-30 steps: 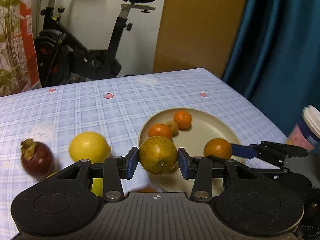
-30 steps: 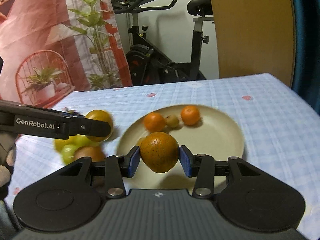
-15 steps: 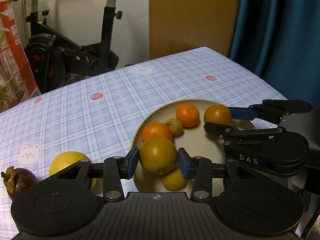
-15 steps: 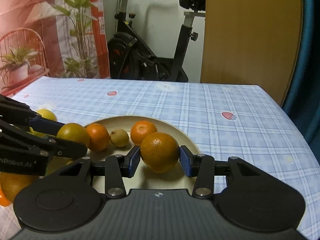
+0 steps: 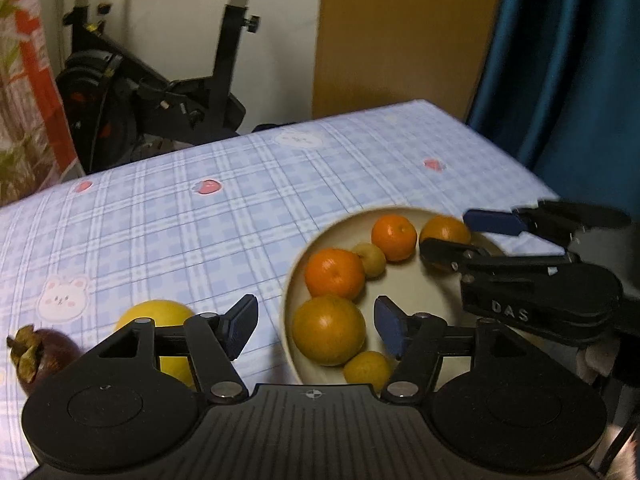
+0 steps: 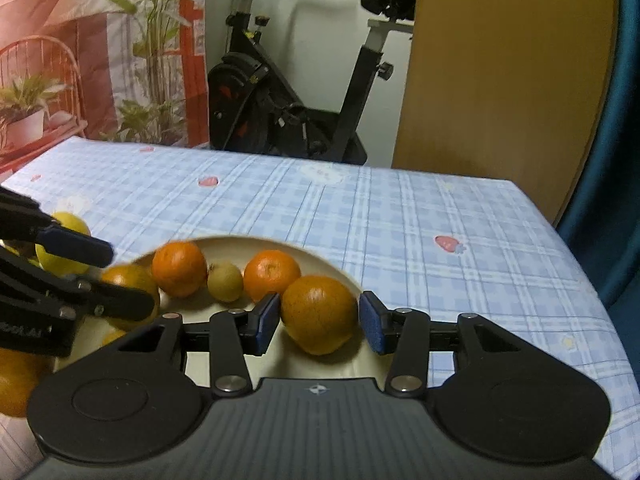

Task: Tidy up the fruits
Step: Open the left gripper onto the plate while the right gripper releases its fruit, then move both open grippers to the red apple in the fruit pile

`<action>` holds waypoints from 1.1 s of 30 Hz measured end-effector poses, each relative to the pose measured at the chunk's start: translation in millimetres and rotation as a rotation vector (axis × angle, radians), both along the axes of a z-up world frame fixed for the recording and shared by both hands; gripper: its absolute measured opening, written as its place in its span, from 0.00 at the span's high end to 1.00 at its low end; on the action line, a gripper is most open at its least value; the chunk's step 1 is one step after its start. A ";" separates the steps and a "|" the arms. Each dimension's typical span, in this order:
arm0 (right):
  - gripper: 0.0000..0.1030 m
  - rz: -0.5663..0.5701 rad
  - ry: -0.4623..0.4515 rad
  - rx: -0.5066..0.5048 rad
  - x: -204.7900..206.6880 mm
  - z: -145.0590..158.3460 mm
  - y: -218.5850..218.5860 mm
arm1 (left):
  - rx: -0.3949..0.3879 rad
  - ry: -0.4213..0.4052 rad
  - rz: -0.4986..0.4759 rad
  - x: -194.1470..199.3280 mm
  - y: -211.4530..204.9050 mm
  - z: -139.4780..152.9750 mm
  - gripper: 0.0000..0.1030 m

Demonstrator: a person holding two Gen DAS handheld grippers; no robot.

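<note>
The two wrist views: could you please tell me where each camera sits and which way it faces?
Left wrist: on the left tongs, looking forward over the plate; its open fingers flank a greenish orange; the right tongs enter from the right.
Right wrist: on the right tongs, facing the exercise bike; its fingers flank a large orange, gaps showing.
Shared: the plate, both tongs and the bike.

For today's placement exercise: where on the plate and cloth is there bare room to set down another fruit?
Bare plate floor lies between the oranges and the right hand-held gripper. The tablecloth beyond the lemon is open. The plate's left arc, packed with oranges, is crowded.
</note>
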State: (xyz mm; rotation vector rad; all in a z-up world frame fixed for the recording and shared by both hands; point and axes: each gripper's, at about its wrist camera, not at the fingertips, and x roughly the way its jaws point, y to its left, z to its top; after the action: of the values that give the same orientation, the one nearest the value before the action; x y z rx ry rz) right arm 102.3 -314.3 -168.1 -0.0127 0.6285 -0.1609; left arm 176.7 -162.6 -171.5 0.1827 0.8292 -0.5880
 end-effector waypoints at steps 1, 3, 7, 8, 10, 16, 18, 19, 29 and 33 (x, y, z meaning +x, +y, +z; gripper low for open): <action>0.49 -0.003 -0.011 0.011 -2.4 3.5 -0.2 | -0.017 0.005 0.007 0.1 4.4 3.2 0.35; 0.49 -0.007 -0.033 0.025 -8.4 9.7 1.5 | -0.048 0.005 0.018 -1.9 14.8 12.0 0.35; 0.49 -0.018 -0.088 0.066 -26.0 24.1 8.5 | -0.092 -0.012 0.013 -9.0 39.5 31.4 0.35; 0.49 -0.021 -0.109 0.079 -32.1 27.2 12.0 | -0.097 -0.017 0.016 -8.7 44.6 34.8 0.35; 0.49 -0.009 -0.126 0.109 -38.9 32.8 19.1 | -0.100 -0.040 0.030 -13.1 59.3 43.5 0.35; 0.49 0.066 -0.150 0.186 -57.1 39.9 53.2 | -0.118 -0.071 0.064 -31.0 97.3 60.3 0.36; 0.49 0.095 -0.145 0.204 -60.0 39.8 64.9 | -0.128 -0.073 0.076 -36.9 107.0 60.6 0.37; 0.49 0.112 -0.144 0.214 -60.2 40.1 68.7 | -0.134 -0.069 0.079 -39.9 111.9 59.4 0.40; 0.49 0.392 -0.058 0.050 -69.2 20.9 131.9 | -0.184 0.003 0.113 -52.8 127.6 35.5 0.47; 0.46 0.446 -0.050 -0.045 -76.6 15.5 143.6 | -0.204 0.030 0.088 -52.0 119.3 27.8 0.47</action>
State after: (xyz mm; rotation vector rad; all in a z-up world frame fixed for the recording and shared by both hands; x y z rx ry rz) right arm 25.7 -170.8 -152.7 -0.1900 0.5581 0.2558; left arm 124.7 -43.2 -143.6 -0.0489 0.7962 -0.5891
